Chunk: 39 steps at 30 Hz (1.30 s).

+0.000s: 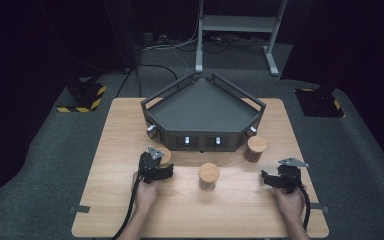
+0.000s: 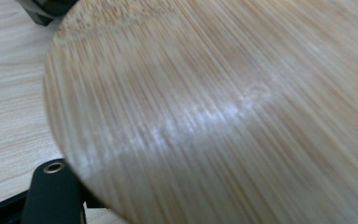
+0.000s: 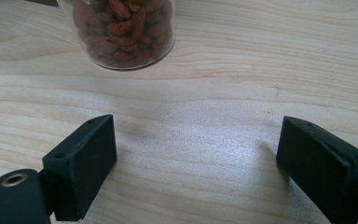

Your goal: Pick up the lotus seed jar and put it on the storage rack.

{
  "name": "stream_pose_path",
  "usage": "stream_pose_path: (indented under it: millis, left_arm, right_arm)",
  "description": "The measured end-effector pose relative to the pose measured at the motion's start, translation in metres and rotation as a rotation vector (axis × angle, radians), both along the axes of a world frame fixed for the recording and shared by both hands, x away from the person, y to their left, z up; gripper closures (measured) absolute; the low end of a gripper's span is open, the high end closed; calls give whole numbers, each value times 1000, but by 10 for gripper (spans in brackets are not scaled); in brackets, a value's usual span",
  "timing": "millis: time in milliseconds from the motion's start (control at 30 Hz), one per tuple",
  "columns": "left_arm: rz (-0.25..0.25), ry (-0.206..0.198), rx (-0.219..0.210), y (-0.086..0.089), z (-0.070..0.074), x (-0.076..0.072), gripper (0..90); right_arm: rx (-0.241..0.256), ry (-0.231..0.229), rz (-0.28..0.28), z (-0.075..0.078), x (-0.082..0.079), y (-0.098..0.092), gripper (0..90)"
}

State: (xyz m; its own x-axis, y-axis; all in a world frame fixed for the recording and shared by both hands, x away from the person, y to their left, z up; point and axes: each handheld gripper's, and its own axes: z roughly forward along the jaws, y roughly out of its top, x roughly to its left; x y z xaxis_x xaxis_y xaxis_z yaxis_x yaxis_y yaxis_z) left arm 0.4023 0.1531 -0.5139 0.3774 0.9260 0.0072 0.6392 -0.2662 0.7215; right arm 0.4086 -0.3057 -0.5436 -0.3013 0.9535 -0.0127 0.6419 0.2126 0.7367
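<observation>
- Three lidded jars stood on the surface point(image 1: 105, 210), none yet in the grey tray point(image 1: 202, 107).
- Our left gripper point(image 1: 155, 167) crowded the left jar point(image 2: 223, 112); its fingers' state we couldn't tell.
- Our right gripper point(image 1: 275, 179), fingers spread and empty, faced the middle jar point(image 1: 209, 176).

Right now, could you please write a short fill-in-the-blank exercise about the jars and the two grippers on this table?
1. On the wooden table stand ____ jars with bamboo lids.
2. The left gripper is at the left jar; its camera looks closely at the jar's ____.
3. The right gripper has its jaws ____, with nothing between them.
4. The dark tray lies ____ the jars.

Missing words: three; lid; open; behind
</observation>
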Motion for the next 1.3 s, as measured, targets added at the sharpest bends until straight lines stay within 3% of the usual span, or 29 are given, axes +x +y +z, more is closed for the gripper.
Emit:
stream_pose_path:
  millis: [600, 1300]
  left_arm:
    - [-68, 8, -80, 4, 41, -1, 252]
    - [-128, -14, -66, 3, 90, 10, 252]
  right_arm:
    - [0, 0, 0, 0, 0, 0, 119]
    - [0, 0, 0, 0, 0, 0, 119]
